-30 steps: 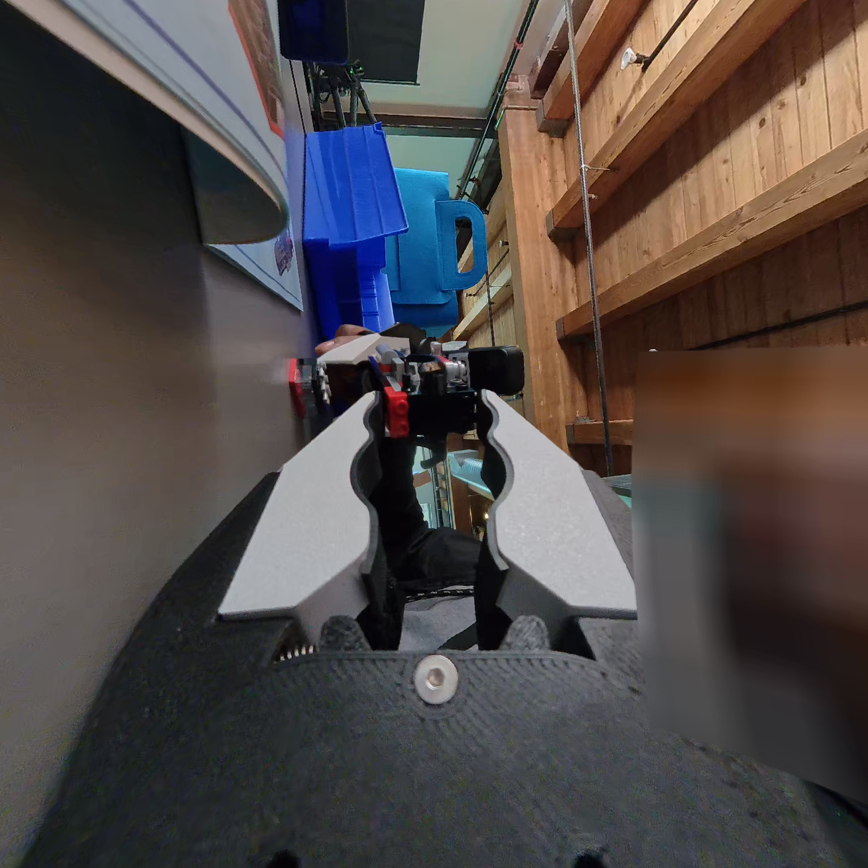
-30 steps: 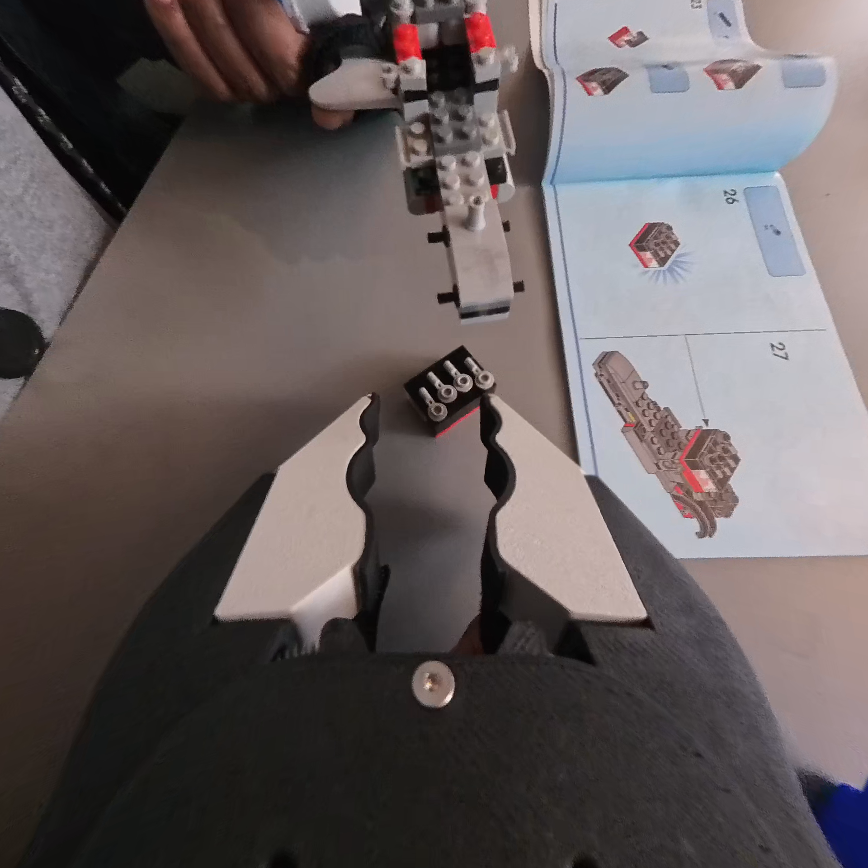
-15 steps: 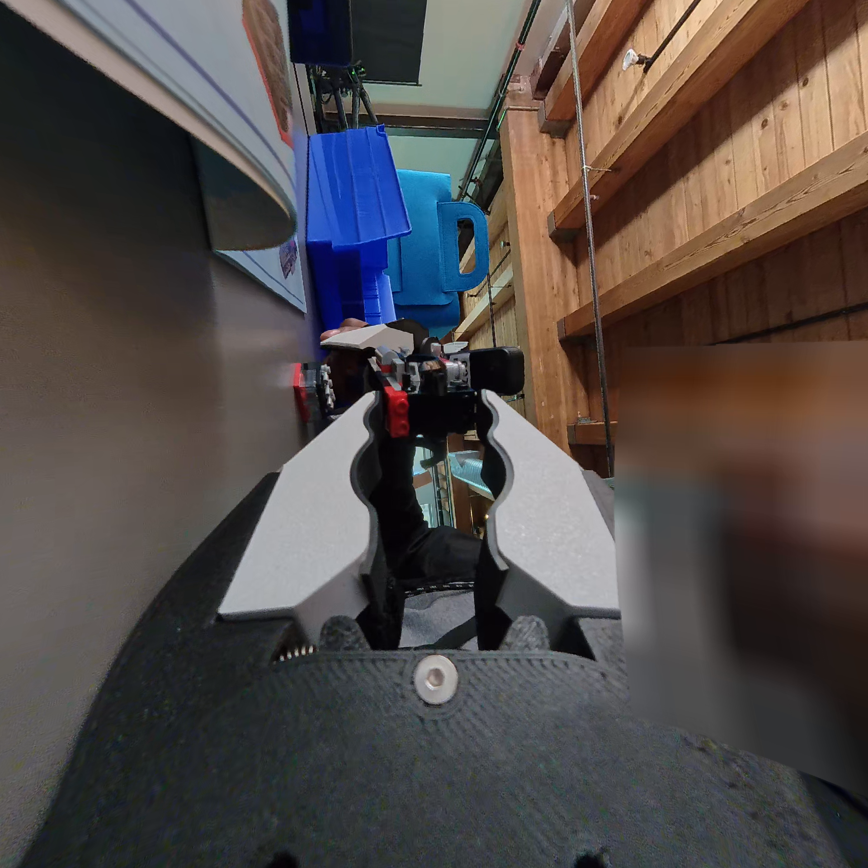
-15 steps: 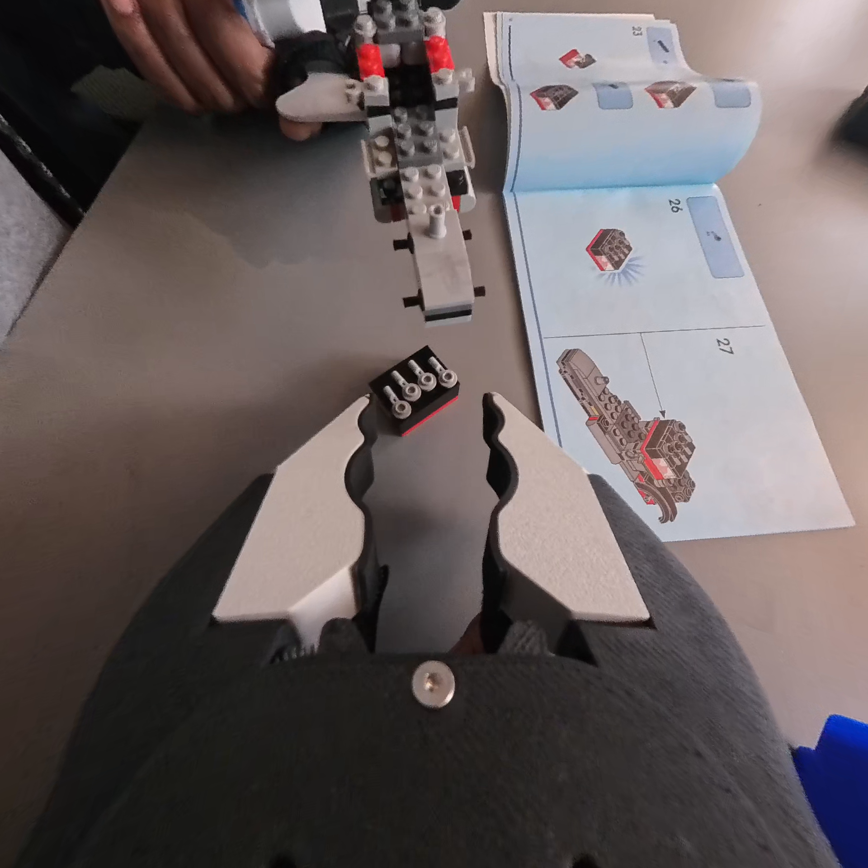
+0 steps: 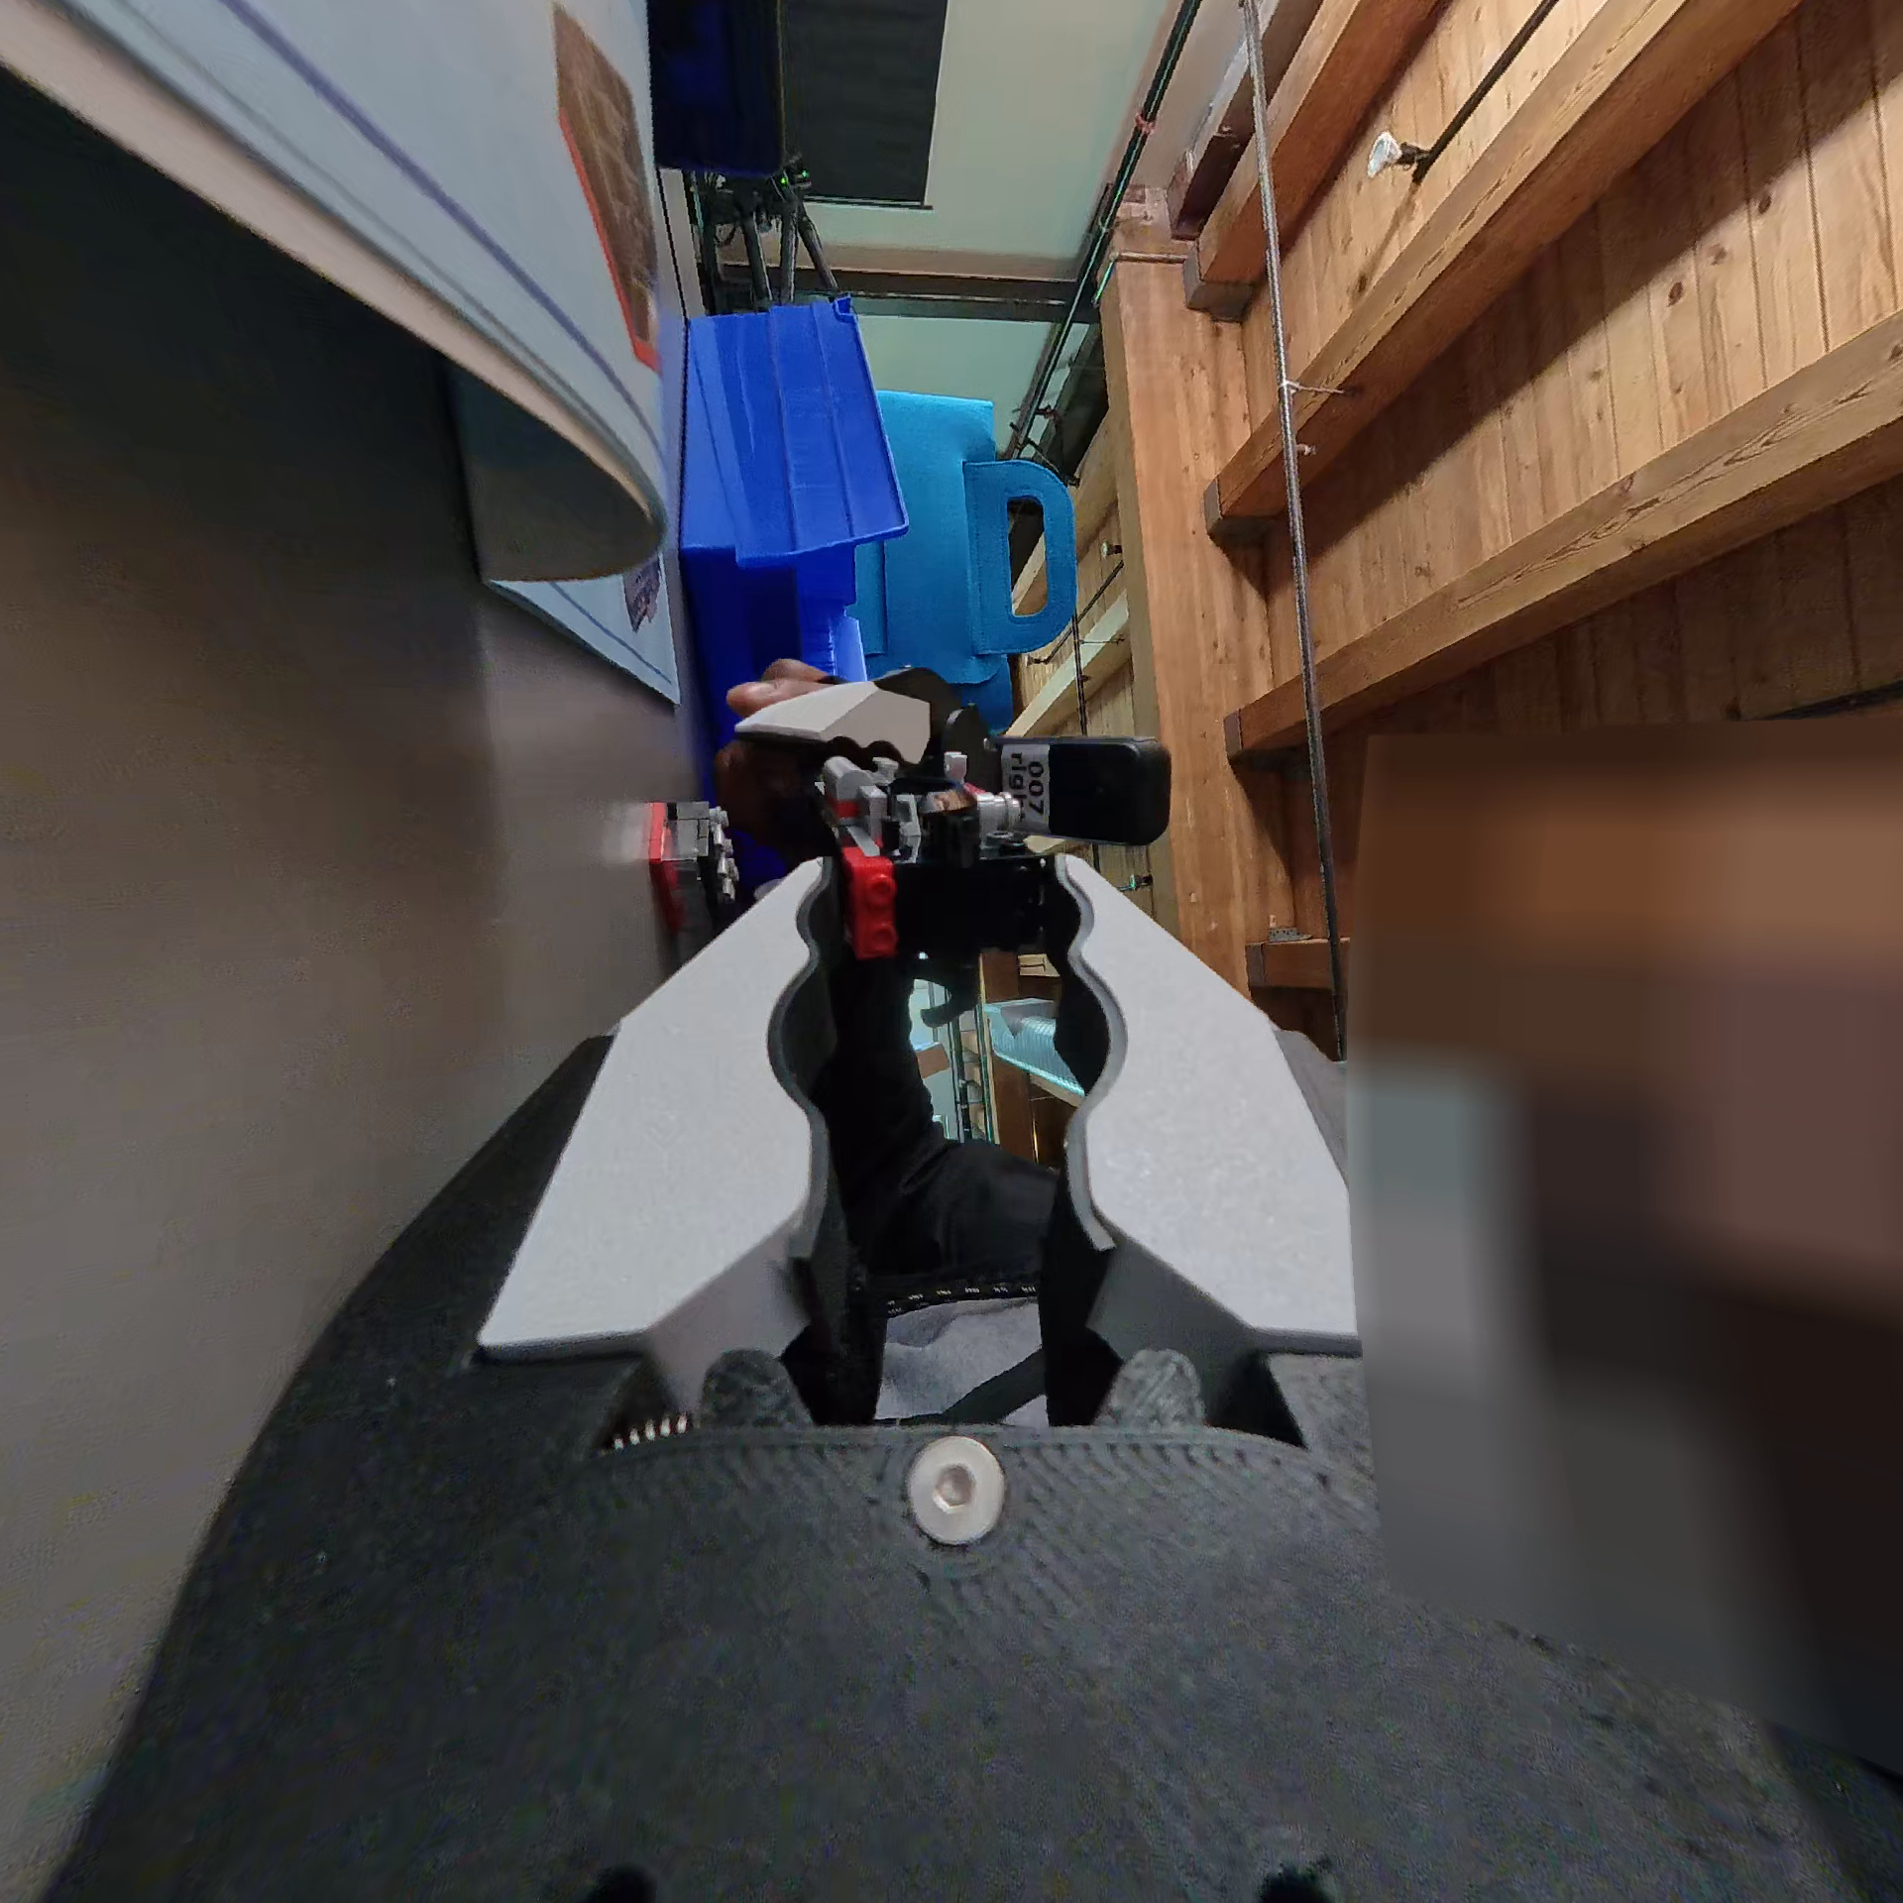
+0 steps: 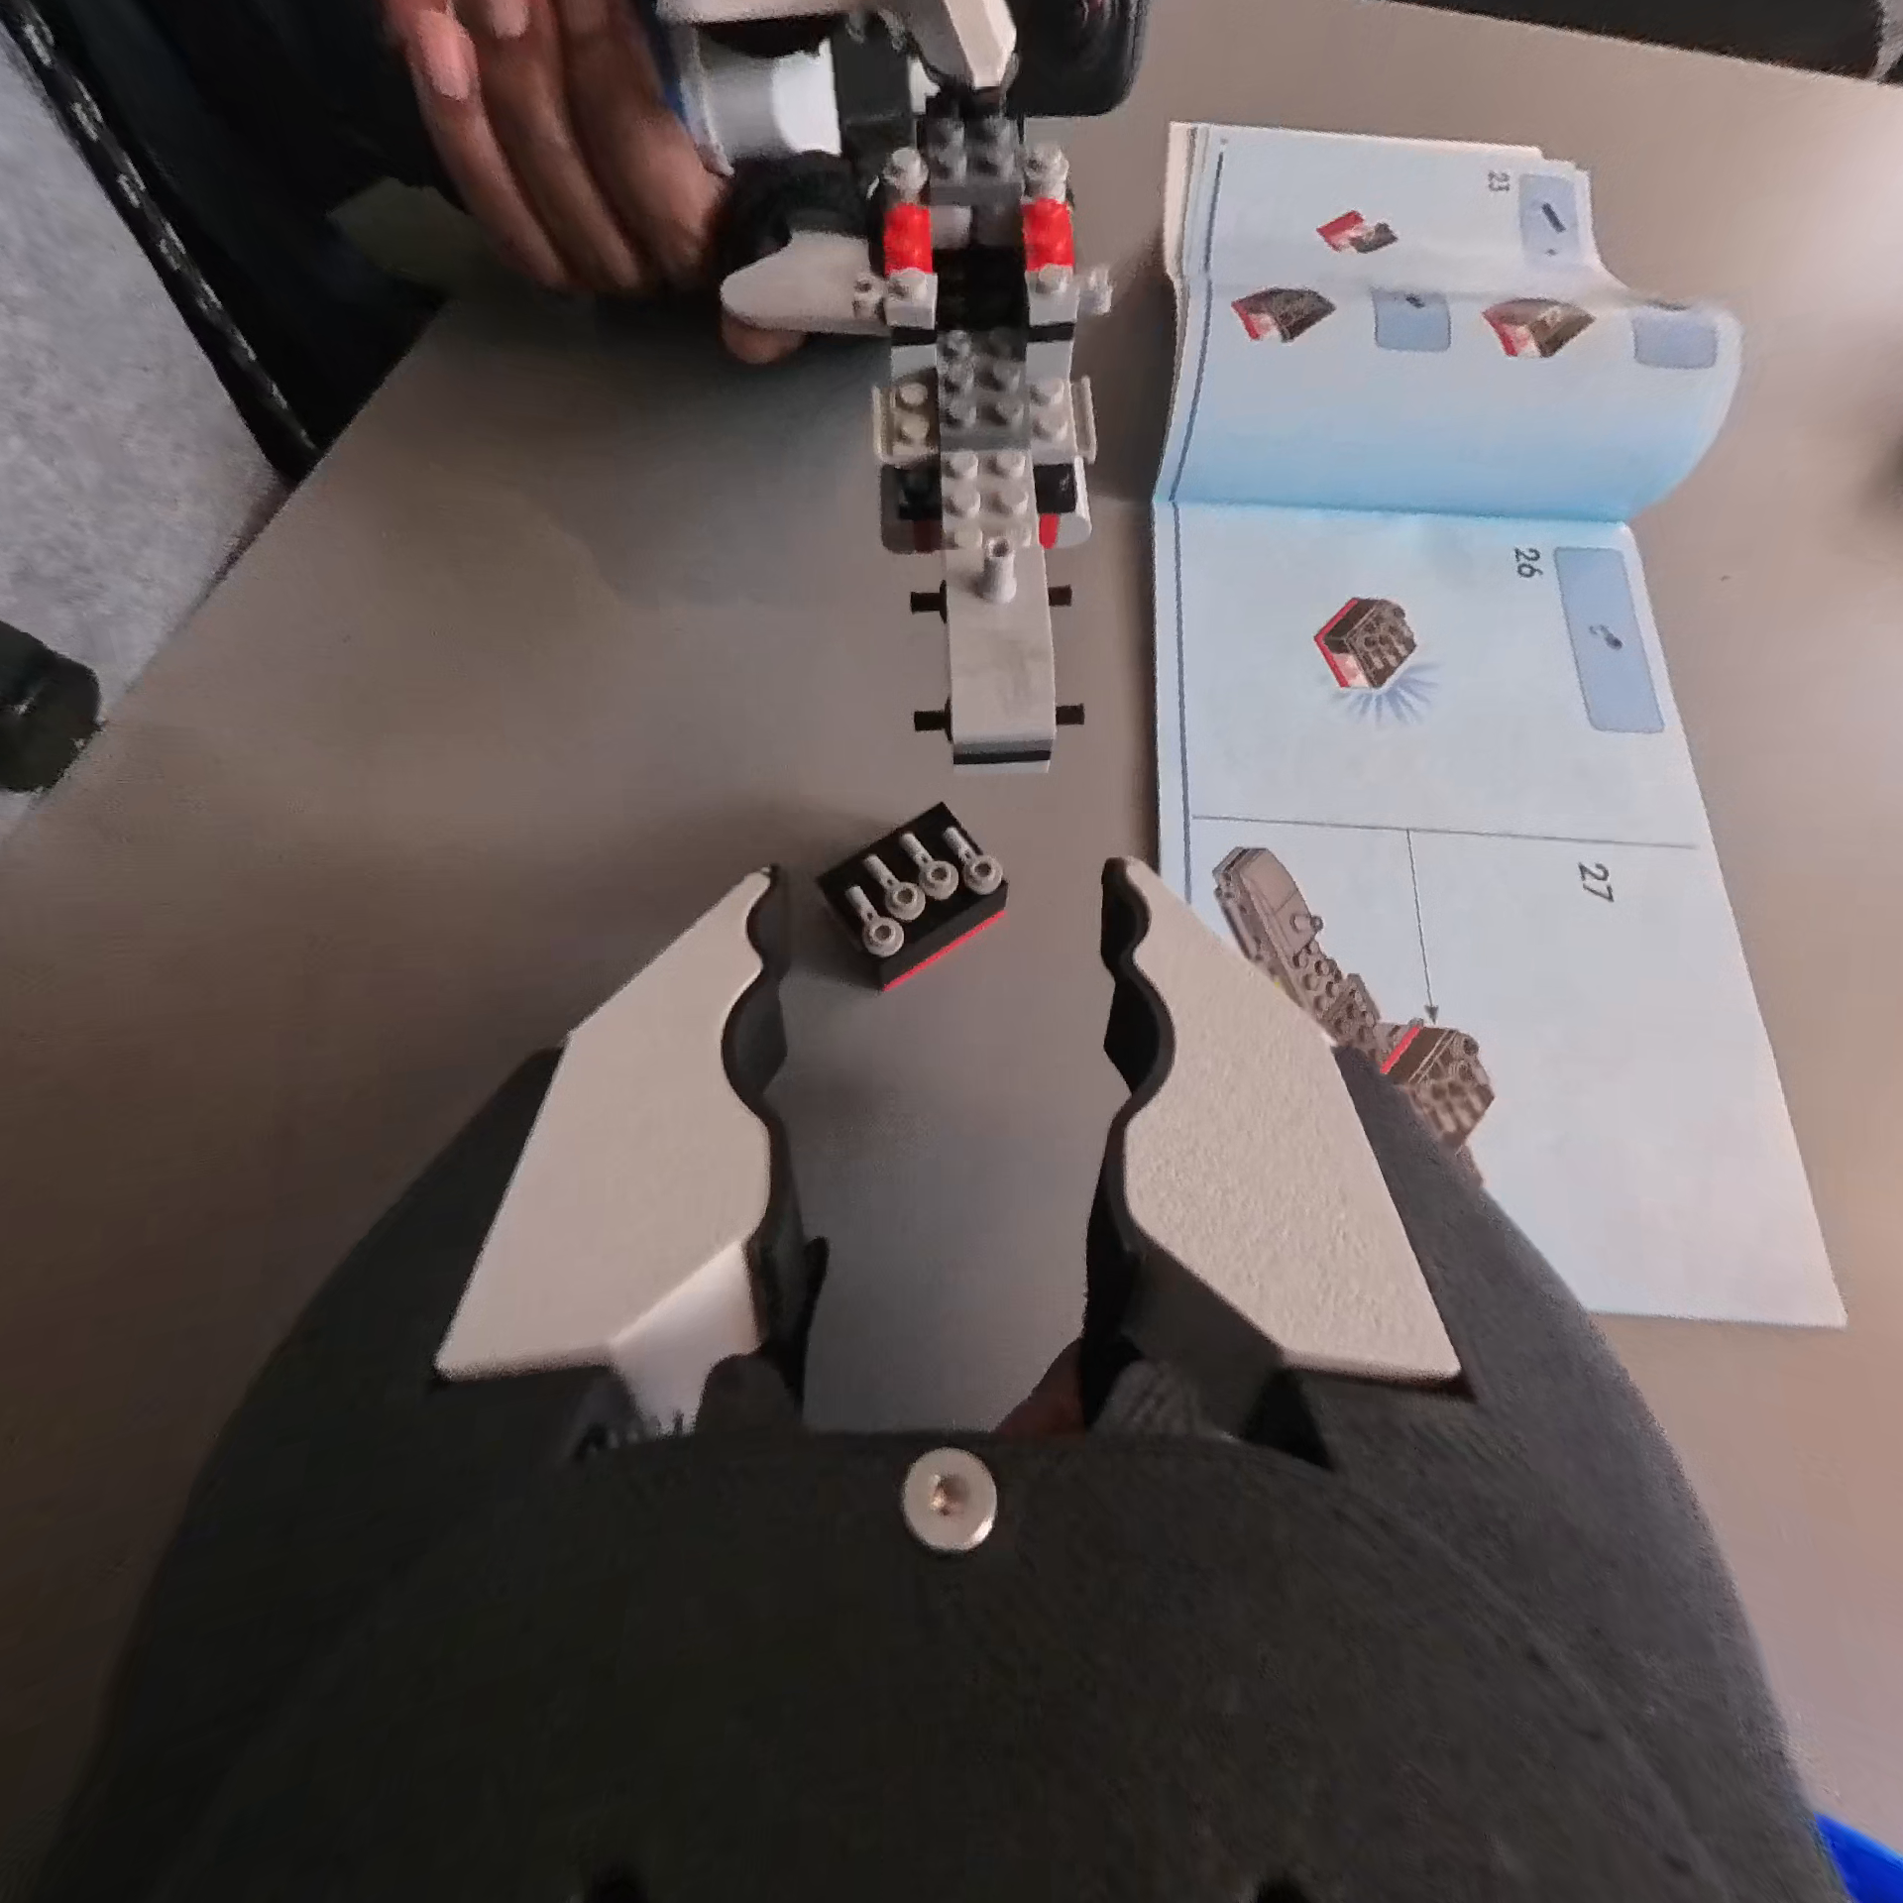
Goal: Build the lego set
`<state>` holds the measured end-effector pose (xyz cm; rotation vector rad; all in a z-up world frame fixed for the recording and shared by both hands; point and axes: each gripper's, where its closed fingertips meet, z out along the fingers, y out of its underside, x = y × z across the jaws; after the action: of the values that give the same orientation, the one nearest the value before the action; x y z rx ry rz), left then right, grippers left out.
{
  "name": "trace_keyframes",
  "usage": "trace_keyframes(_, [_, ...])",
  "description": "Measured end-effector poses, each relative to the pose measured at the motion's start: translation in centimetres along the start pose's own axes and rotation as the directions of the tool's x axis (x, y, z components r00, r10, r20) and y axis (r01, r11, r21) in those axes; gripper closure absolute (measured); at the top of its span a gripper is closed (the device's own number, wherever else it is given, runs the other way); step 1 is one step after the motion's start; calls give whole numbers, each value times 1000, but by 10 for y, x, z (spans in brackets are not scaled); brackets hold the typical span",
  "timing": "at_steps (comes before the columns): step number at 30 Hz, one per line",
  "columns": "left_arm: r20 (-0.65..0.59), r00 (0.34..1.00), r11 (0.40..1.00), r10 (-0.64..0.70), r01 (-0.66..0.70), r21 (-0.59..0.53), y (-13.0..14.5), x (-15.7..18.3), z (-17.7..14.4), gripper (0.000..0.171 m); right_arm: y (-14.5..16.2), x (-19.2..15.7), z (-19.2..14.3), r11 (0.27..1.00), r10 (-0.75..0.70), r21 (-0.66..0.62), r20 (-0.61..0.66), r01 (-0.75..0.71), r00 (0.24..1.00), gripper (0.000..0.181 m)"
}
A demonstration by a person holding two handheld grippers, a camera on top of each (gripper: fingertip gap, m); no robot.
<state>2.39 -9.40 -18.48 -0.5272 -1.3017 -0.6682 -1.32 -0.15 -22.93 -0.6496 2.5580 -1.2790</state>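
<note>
Just ahead of the right gripper (image 6: 937, 906), whose jaws are spread wide and empty, a black block (image 6: 913, 894) lies untaken; beyond it, the model (image 6: 983, 412) is clamped by the left gripper (image 5: 942, 906). Closing squarely on the block is needed next.

The grey, black and red brick-built lego model (image 6: 978, 433) lies on the plain grey tabletop (image 6: 494, 659). The small black stud-topped lego block (image 6: 914, 898) has a red lower edge and grey pins. The open paper instruction booklet (image 6: 1442, 659) is pale blue.
</note>
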Motion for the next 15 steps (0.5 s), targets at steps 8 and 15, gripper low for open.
trace_keyframes(8, [-7,1000,1000,-5,5,15,1,1,-4,132,9,-10,13,997,-19,-75,71,25,997,124])
trace_keyframes(15, [-1,1000,1000,-5,5,19,1,1,-4,133,15,-9,12,995,-40,-94,5,41,999,140])
